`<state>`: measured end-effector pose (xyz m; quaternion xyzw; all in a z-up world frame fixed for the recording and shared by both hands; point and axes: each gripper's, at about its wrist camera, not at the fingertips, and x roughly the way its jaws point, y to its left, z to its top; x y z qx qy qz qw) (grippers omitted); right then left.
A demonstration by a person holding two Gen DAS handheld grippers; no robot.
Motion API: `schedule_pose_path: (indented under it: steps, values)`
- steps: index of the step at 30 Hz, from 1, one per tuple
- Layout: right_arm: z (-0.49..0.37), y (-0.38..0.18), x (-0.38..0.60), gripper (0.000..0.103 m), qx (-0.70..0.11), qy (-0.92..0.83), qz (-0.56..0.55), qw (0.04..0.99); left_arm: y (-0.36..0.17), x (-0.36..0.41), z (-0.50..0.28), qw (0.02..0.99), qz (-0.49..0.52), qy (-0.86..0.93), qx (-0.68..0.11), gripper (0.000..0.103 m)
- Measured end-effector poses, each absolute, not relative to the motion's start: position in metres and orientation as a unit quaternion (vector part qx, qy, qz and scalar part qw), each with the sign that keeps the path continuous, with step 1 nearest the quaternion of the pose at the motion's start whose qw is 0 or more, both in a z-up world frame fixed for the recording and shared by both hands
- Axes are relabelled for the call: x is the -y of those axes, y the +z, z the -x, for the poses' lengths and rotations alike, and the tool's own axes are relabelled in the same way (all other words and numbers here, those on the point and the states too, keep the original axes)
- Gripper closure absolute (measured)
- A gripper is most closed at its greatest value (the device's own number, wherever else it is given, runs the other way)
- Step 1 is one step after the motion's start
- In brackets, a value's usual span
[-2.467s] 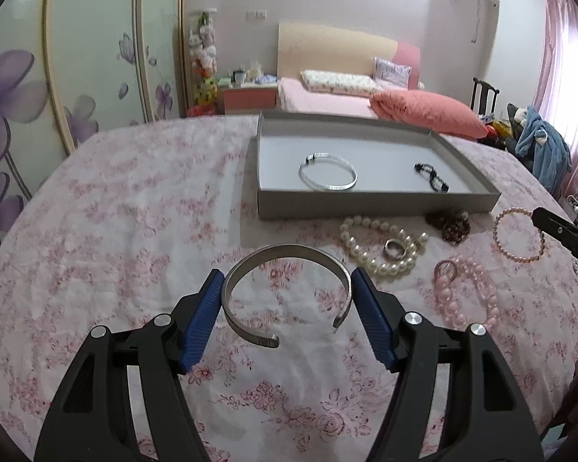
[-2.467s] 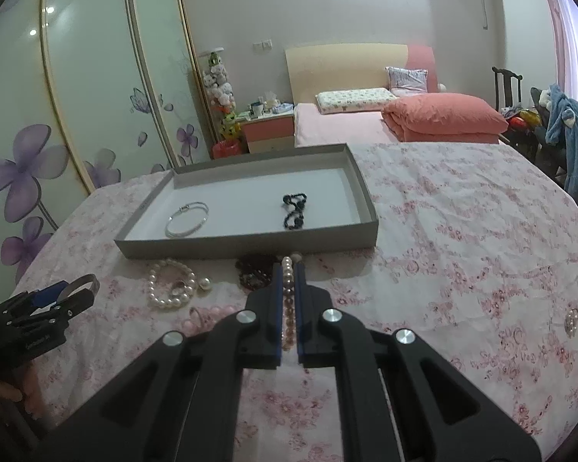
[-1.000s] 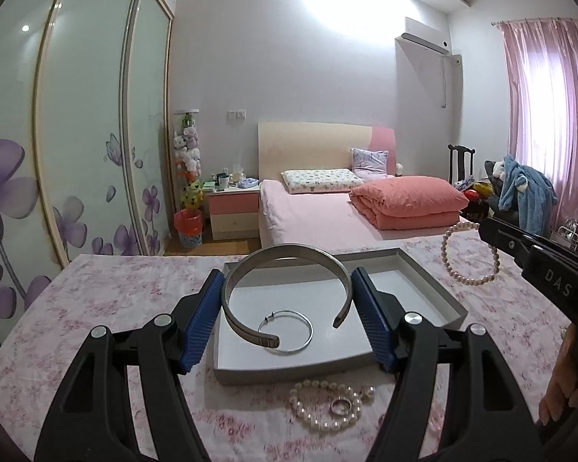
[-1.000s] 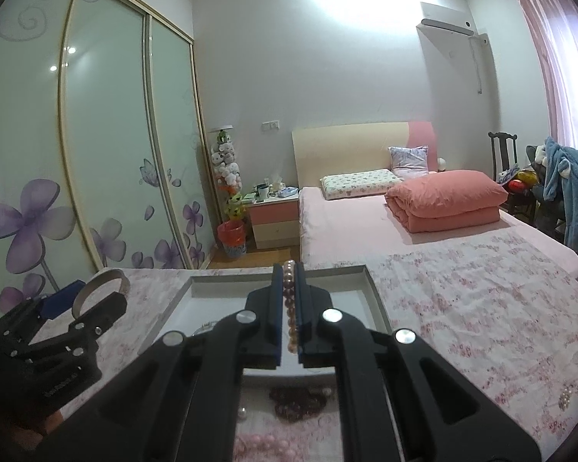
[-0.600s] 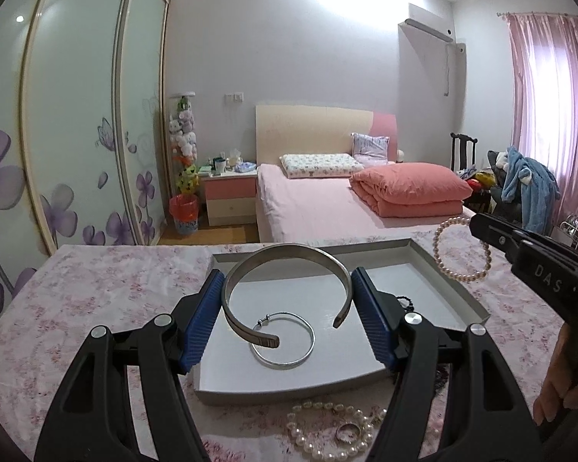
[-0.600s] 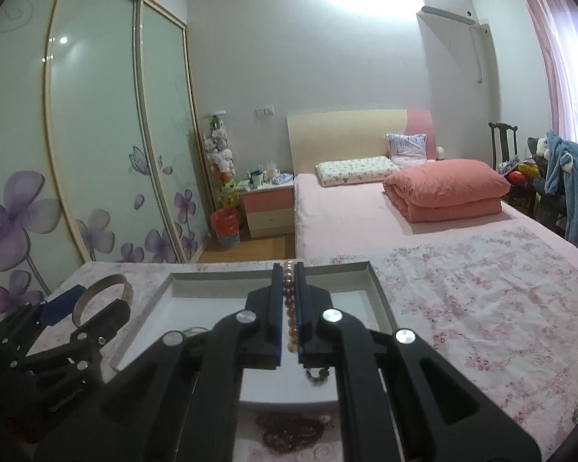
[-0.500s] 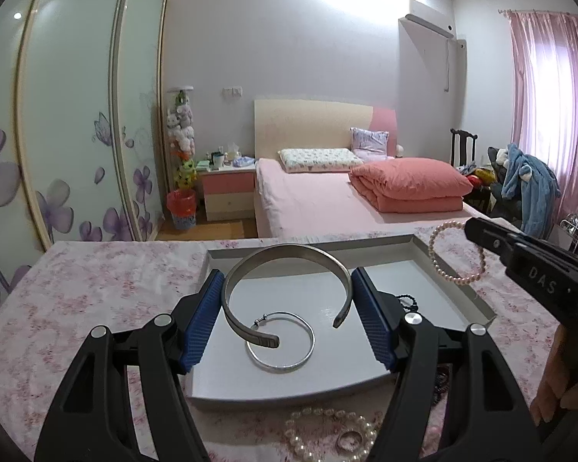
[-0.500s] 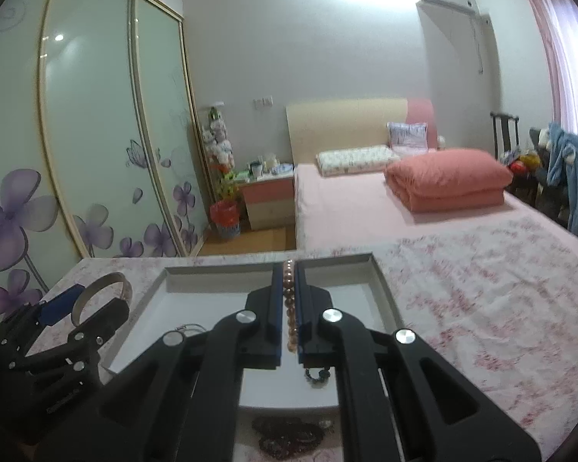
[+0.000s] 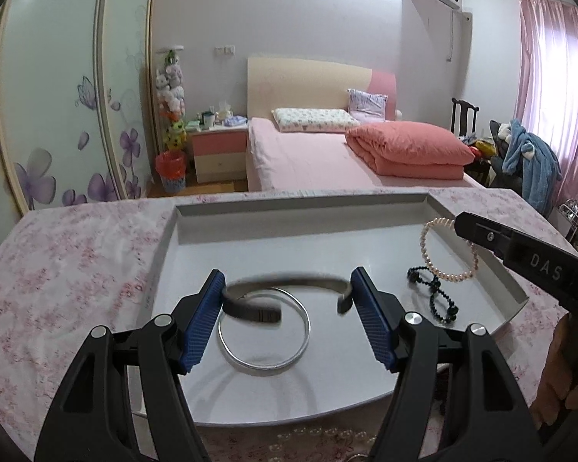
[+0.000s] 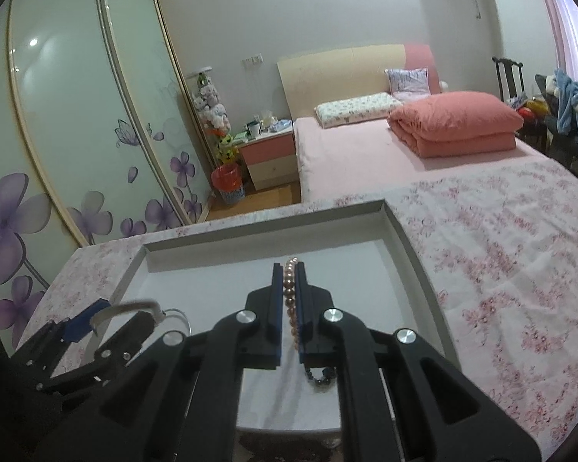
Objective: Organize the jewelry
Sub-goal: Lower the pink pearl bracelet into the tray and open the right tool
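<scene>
My left gripper [image 9: 287, 283] is over the grey tray [image 9: 165, 246]. The silver cuff bracelet [image 9: 250, 310] is blurred and tilted between its blue pads [image 9: 204, 323], dropping out of them above a thin silver bangle [image 9: 264, 333] that lies in the tray. My right gripper [image 10: 289, 269] is shut on a pink pearl bracelet [image 10: 292, 308], held over the tray's right part; the bracelet also shows in the left wrist view [image 9: 449, 250]. A black bead bracelet [image 9: 431, 298] lies in the tray under it.
The tray [image 10: 416, 265] sits on a table with a pink floral cloth [image 10: 520, 254]. White pearls [image 9: 320, 437] and dark beads [image 10: 281, 442] lie on the cloth in front of the tray. A bed and wardrobe stand beyond.
Both grippers have come down over the tray. The left jaws have let the cuff loose and it has tipped down out of their hold. The right gripper keeps hold of the pearl bracelet.
</scene>
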<state>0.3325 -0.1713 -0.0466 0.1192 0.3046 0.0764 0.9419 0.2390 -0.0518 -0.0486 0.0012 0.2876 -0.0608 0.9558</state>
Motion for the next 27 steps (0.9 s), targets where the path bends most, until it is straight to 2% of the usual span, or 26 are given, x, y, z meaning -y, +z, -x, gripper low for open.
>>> schedule_pose_path:
  steps: [3,4,22,27]
  values:
    - [-0.33,-0.047,0.175,0.072,-0.304,0.072,-0.127,0.941,-0.045,0.048,-0.236,0.958,0.001,-0.057,-0.28,0.035]
    - [-0.328,-0.045,0.176,0.071,-0.303,0.071,-0.127,0.942,-0.041,0.046,-0.234,0.96,0.002,-0.053,-0.276,0.035]
    - [-0.279,-0.022,0.183,0.071,-0.287,0.064,-0.122,0.948,-0.012,0.001,-0.197,0.97,0.006,0.0,-0.243,0.034]
    - [-0.256,-0.018,0.182,0.071,-0.294,0.07,-0.109,0.947,-0.012,-0.007,-0.173,0.969,0.008,0.002,-0.246,0.031]
